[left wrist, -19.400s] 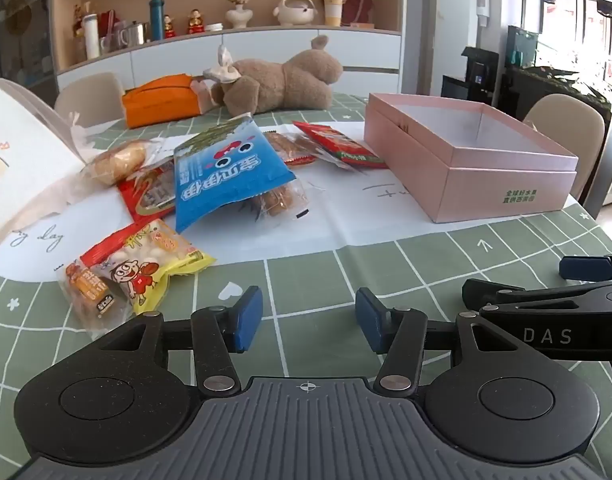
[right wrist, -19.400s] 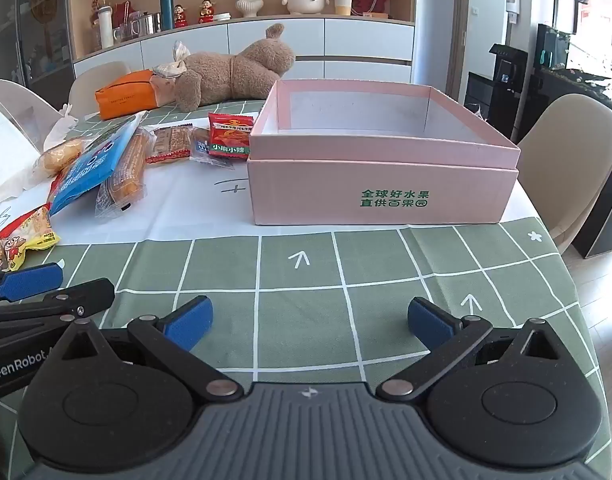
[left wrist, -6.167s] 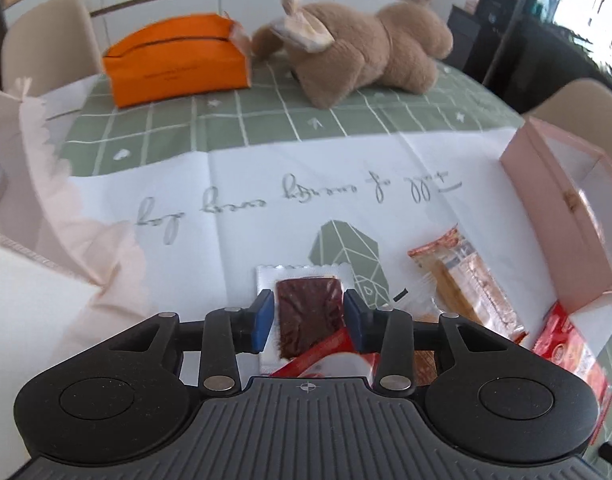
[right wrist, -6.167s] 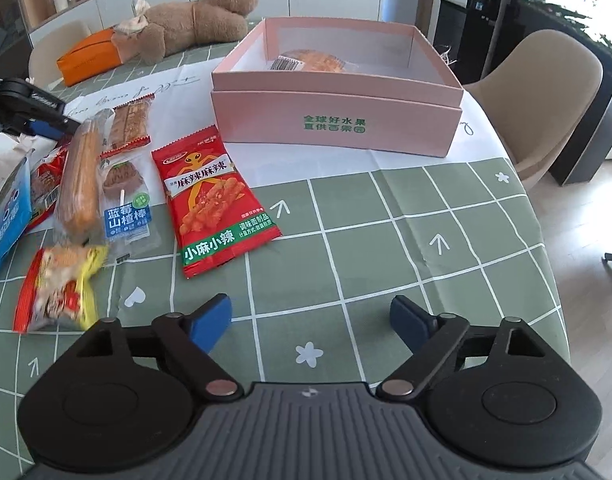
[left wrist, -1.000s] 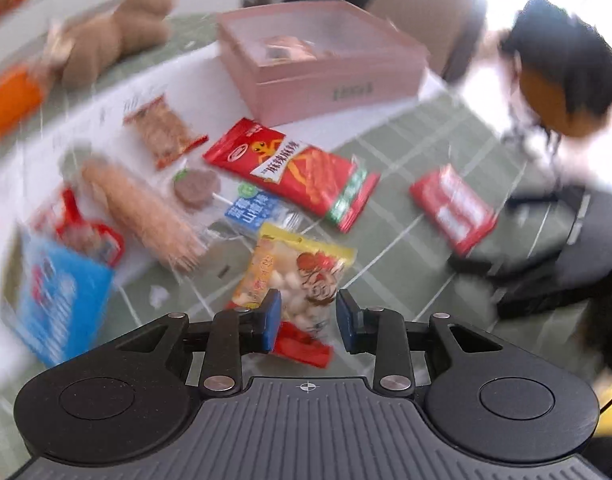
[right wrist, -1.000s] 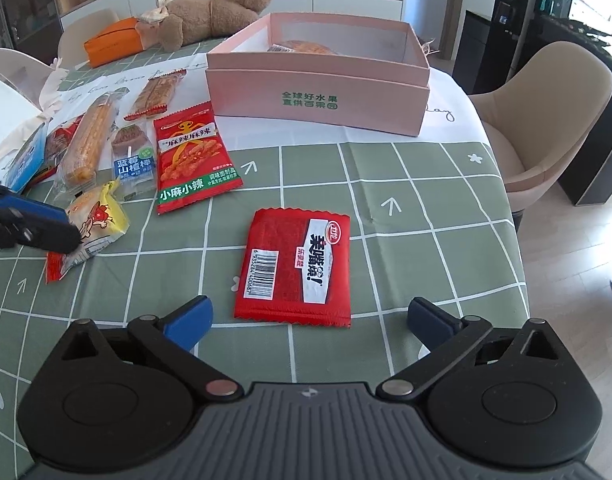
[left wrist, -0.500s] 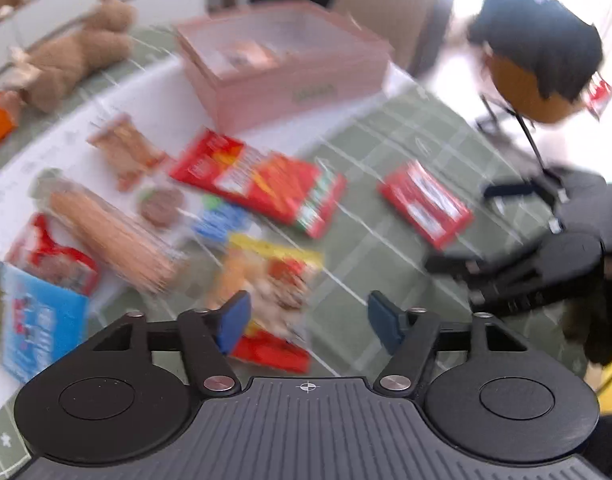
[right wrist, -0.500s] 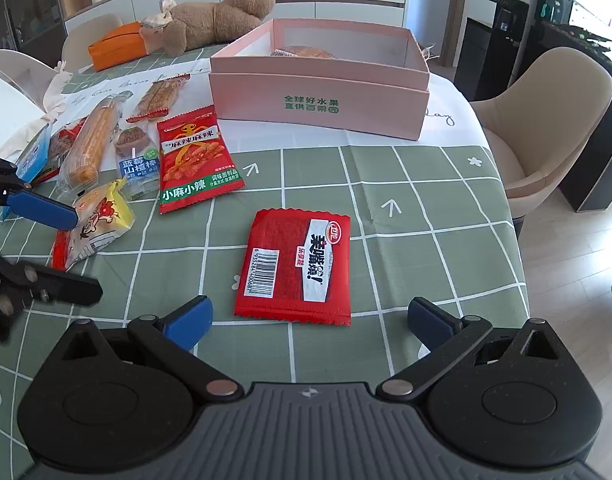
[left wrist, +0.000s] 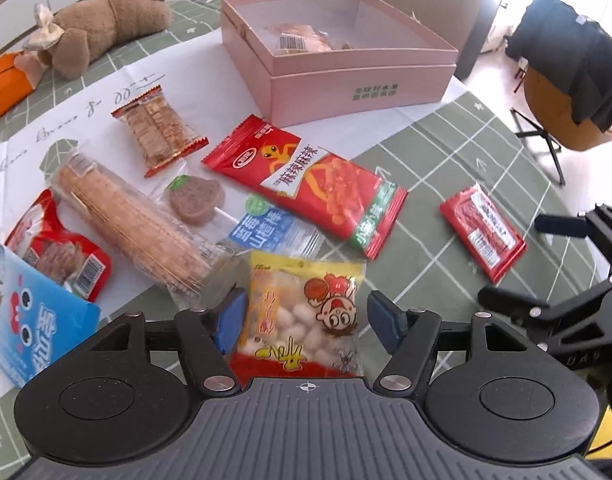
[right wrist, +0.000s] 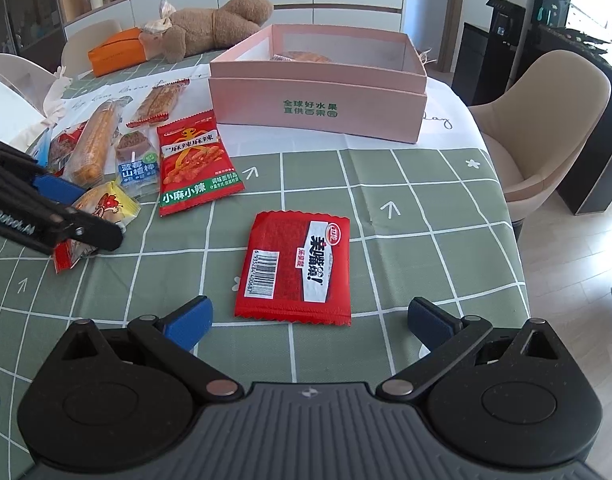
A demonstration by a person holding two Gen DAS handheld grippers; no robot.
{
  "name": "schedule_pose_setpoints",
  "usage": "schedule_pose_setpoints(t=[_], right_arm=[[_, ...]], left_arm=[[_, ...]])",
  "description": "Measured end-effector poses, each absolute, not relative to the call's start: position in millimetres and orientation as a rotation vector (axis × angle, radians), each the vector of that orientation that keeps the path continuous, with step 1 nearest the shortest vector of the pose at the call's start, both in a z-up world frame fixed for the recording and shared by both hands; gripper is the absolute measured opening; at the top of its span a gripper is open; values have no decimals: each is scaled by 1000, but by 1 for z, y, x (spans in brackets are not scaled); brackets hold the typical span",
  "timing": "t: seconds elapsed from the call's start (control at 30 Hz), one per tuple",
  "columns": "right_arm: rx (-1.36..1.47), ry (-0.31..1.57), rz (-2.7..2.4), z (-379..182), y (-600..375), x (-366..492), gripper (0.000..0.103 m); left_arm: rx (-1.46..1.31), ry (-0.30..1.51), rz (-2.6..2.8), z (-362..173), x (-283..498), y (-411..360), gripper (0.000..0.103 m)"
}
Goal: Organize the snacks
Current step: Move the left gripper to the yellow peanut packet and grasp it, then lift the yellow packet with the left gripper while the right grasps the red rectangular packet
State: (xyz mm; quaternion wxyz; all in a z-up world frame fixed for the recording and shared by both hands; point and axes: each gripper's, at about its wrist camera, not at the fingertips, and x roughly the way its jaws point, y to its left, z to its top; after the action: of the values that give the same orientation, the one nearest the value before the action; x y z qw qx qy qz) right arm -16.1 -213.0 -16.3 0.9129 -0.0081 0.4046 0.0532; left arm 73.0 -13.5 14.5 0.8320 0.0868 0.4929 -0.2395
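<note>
My left gripper (left wrist: 304, 318) has just been opening; its jaws now stand wide, straddling the yellow-and-red plastic bag of white ball snacks (left wrist: 302, 312) without pressing it. A moment ago they were nearly closed above that bag. I judge this the set-up for a grasp. My right gripper (right wrist: 309, 318) waits wide open and empty, the flat red foil packet with barcode (right wrist: 296, 268) lying on the green checked tablecloth (right wrist: 425, 208) just ahead. The open pink cardboard box (right wrist: 317, 114), already holding a wrapped snack, sits well beyond.

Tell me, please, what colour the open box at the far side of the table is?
The box is pale pink with green printed characters on its front; the right wrist view shows it best.
</note>
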Motion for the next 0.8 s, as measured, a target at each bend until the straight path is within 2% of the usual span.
schedule_pose_setpoints(t=[0.07,0.2,0.3,0.4,0.47,0.57,0.8], right_arm=[[-16,842,109,-16,-213,-14,103],[21,876,121,-11,-214,-6,102],[29,886,128,-8,-211,4,94],[-42,889,134,-6,-200,12,81],[-53,905,171,0,-196,14,56],[-81,936,197,5,-193,15,51],[-62,922,208,26,-214,12,50]], left_arm=[[169,1047,-507,16,71,-12,59],[73,1087,-484,17,62,-2,58],[82,1093,-440,19,50,-4,58],[78,1108,-446,19,42,-8,58],[94,1108,-430,19,39,-12,58],[101,1112,-424,19,38,-15,59],[145,1109,-421,18,35,-21,59]])
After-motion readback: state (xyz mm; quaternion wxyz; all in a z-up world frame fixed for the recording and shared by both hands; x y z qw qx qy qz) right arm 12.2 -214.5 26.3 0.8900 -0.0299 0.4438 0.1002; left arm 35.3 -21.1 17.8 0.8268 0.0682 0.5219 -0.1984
